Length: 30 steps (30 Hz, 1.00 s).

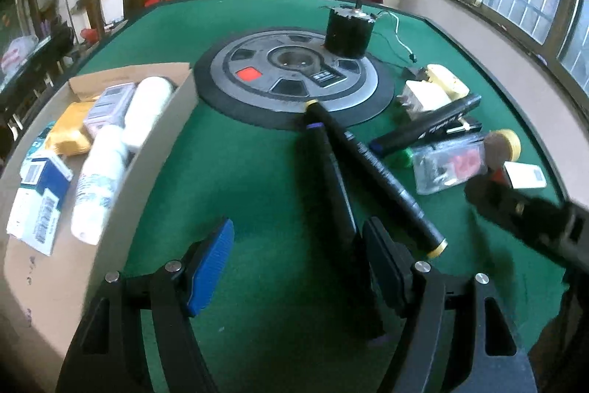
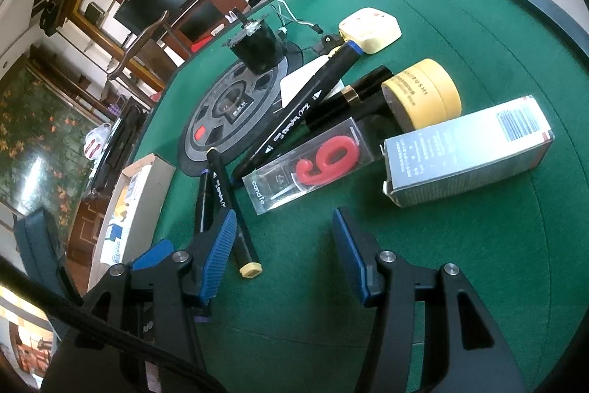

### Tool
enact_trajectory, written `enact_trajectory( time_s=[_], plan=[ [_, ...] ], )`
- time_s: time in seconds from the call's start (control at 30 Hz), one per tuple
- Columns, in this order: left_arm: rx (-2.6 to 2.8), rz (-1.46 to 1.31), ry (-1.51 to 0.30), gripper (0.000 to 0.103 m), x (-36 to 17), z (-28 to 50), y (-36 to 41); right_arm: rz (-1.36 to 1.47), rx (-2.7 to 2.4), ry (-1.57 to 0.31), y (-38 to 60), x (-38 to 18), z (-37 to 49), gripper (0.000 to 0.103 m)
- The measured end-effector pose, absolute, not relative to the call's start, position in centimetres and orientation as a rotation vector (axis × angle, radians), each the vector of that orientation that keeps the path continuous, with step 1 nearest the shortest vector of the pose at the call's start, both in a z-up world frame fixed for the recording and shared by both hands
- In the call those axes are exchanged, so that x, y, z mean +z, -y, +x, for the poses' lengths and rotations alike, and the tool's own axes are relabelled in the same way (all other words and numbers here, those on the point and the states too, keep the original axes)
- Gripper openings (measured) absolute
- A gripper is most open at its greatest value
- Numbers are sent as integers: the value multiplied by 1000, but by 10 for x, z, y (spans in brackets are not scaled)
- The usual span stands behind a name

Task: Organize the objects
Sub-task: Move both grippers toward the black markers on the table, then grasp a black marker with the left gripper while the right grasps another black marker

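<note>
- Between the left gripper (image 1: 296, 264) jaws: bare green felt; jaws stand open, gripping nothing. One blue ribbed pad sits just beside the purple-capped marker (image 1: 331, 194), which lies on the desk (image 1: 228, 172) outside the gap.
- Right gripper (image 2: 283, 253): jaws open over bare felt, nothing held. Its left pad is close over the yellow-capped marker (image 2: 230, 209).
- Risk: the two black markers lie side by side, the yellow-capped one crossing over the other. They are smooth, round and slender, so a pad closing off-centre would likely roll one away or pinch both at once.
- Risk: both grippers crowd the same pair; a collision seems possible if both close in.
- Further out: clear rigid candle box (image 2: 309, 164) with a red "9", probably slippery; grey carton (image 2: 467, 153), flat-sided and easy to clamp; squat yellow jar (image 2: 423, 94), perhaps too wide.
- Cardboard box (image 1: 154, 150) at the left already holds white bottles and cartons; its upright wall could catch a long marker carried low.
- Beyond: grey disc (image 1: 291, 80) with a black cylindrical motor (image 1: 349, 32) on it, wires trailing.
</note>
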<state>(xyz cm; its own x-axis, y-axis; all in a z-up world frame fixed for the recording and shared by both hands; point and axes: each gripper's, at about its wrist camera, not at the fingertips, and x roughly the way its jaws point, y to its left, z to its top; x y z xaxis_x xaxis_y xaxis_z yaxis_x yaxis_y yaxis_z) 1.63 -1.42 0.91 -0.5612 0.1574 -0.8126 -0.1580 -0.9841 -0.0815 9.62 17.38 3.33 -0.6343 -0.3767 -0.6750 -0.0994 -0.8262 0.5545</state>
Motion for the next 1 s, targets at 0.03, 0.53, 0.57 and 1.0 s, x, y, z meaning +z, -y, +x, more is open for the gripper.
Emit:
enact_trajectory(
  time_s=[0.03,0.53,0.57,1.0],
  plan=[
    [2624,-1377,15,65,9,17,18,1258,-2569,847,-174,33,96,53],
    [2631,-1277,-165,22,8,12,-9,1269,-2629,757,-166,34,95,53],
    [2625,-1272,-170,11,9,14,-7,1268,-2633,753,-166,34,95,53],
    [2493,-1184,198,12,50,59,62,1211,-2699,565,-140,49,102,53]
  ],
)
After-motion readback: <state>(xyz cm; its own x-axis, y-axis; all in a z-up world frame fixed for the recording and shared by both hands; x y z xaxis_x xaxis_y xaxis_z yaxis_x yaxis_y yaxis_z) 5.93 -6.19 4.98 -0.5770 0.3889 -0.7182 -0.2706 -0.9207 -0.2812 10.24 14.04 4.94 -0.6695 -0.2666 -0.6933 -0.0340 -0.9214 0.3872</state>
